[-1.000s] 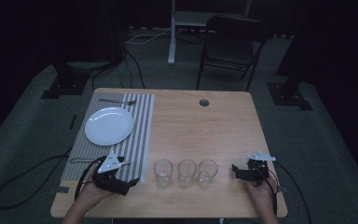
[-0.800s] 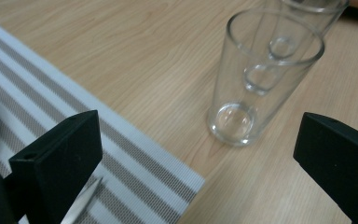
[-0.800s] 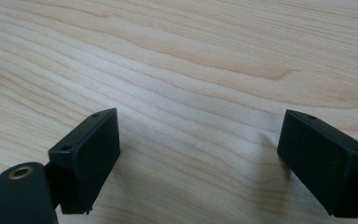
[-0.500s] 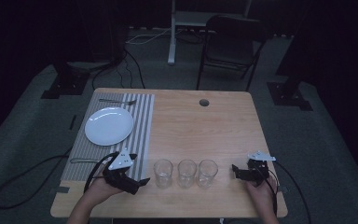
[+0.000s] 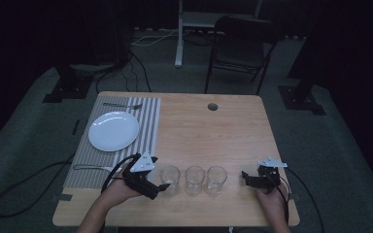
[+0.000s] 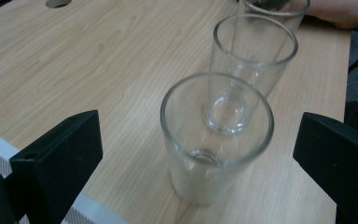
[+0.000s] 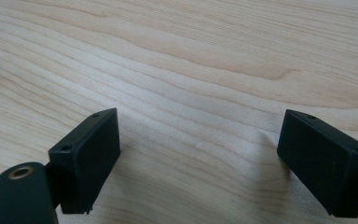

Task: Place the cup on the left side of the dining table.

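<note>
At a wooden table (image 5: 213, 131) in a dark room, your left gripper (image 5: 159, 190), jaws wide, flanks the nearest of three empty glasses (image 6: 216, 140) near the front edge; your right gripper (image 5: 245, 175) rests wide open, well apart.

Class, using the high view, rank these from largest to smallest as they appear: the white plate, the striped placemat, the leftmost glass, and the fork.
1. striped placemat
2. white plate
3. fork and leftmost glass: unsure. The fork looks longer but thin, and the glass stands nearer the camera.
</note>
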`<action>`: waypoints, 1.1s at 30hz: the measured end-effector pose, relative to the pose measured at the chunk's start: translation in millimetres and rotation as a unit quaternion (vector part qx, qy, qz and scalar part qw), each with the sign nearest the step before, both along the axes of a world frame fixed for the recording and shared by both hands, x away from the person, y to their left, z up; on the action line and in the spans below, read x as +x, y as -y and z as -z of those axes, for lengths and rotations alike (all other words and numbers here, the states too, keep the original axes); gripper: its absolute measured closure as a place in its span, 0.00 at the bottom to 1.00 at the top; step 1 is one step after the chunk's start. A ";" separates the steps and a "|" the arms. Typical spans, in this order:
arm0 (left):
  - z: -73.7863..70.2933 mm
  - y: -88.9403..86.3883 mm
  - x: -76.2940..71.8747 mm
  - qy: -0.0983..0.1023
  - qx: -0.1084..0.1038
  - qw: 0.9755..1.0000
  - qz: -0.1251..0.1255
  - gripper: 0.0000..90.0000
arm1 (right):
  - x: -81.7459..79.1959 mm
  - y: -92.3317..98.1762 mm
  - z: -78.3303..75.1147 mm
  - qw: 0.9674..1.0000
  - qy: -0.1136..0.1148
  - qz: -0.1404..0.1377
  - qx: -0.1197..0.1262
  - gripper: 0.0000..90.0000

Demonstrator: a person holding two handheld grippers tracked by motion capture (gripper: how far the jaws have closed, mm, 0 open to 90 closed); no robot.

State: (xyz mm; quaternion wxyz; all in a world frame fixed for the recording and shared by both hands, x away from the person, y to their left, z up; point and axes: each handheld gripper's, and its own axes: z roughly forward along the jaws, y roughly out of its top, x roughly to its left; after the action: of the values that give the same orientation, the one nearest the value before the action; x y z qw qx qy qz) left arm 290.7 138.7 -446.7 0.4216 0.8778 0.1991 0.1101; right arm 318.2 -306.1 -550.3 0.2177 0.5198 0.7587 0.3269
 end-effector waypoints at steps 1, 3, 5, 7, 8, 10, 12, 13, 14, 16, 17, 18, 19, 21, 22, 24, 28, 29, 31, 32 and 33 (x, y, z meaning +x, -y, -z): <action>-0.4 2.2 0.6 0.002 -0.001 1.000 -0.001 0.02 | 0.0 0.0 0.0 1.000 0.000 0.000 0.000 0.14; -1.0 5.7 2.0 0.000 -0.004 1.000 0.006 0.02 | 0.0 0.0 0.0 1.000 0.000 0.000 0.000 0.14; -1.3 9.0 3.1 -0.002 -0.003 1.000 0.011 0.02 | 0.0 0.0 0.0 1.000 0.000 0.000 0.000 0.14; -0.7 13.1 3.6 -0.001 0.003 1.000 0.012 0.02 | 0.0 0.0 0.0 1.000 0.000 0.000 0.000 0.14; -0.3 15.4 3.6 -0.001 0.004 1.000 0.014 0.02 | 0.0 0.0 0.0 1.000 0.000 0.000 0.000 0.14; -0.3 17.7 4.0 -0.003 0.003 1.000 0.015 0.02 | 0.0 0.0 0.0 1.000 0.000 0.000 0.000 0.14; -0.9 26.0 6.1 -0.003 0.003 1.000 0.024 0.02 | 0.0 0.1 0.0 1.000 0.000 0.000 0.000 0.14; -1.2 28.7 7.0 -0.003 0.004 1.000 0.025 0.02 | 0.0 0.0 0.0 1.000 0.000 0.000 0.000 0.14; -1.2 31.6 7.6 -0.003 0.006 1.000 0.025 0.02 | 0.0 0.0 0.1 1.000 0.000 0.000 0.000 0.14; -1.8 36.4 9.0 -0.005 0.009 0.999 0.031 0.02 | 0.0 0.0 0.1 1.000 0.000 0.000 0.000 0.14; -2.0 38.7 9.8 -0.008 0.014 0.999 0.036 0.02 | 0.0 0.0 0.0 1.000 0.000 0.000 0.000 0.14; -2.0 41.0 10.1 -0.006 0.018 0.999 0.036 0.02 | 0.0 0.0 0.0 1.000 0.000 0.000 0.000 0.14; -2.2 43.0 10.9 -0.005 0.021 0.999 0.035 0.02 | 0.0 0.0 0.0 1.000 0.000 0.000 0.000 0.14; -2.4 44.8 11.8 -0.011 0.018 0.999 0.041 0.02 | 0.0 0.1 0.0 1.000 0.000 0.000 0.000 0.14; -2.4 44.8 11.8 -0.011 0.018 0.999 0.041 0.02 | 0.0 0.0 0.0 1.000 0.000 0.000 0.000 0.14; -4.8 54.2 13.7 -0.005 0.029 0.999 0.041 0.02 | 0.0 0.0 0.1 1.000 0.001 0.000 0.000 0.14; -6.5 60.6 13.6 -0.006 0.033 0.998 0.051 0.02 | 0.0 0.0 0.1 1.000 0.001 0.000 0.000 0.14; -7.8 63.6 13.5 -0.007 0.030 0.998 0.056 0.02 | 0.0 0.0 0.1 1.000 0.001 0.000 0.000 0.14; -7.9 67.2 14.0 -0.008 0.036 0.998 0.059 0.02 | 0.1 0.0 0.1 1.000 0.001 0.000 0.000 0.14; -7.4 69.3 14.4 -0.010 0.037 0.998 0.059 0.02 | 0.1 0.0 0.1 1.000 0.001 0.000 0.000 0.14; -6.9 71.0 14.8 -0.015 0.039 0.997 0.065 0.02 | 0.1 0.0 0.1 1.000 0.001 0.000 0.000 0.14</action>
State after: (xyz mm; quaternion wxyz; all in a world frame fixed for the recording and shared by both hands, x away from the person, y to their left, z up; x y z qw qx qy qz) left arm 305.5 67.7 -439.8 0.3900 0.9064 0.1431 0.0771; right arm 318.2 -306.2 -550.4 0.2181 0.5193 0.7587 0.3272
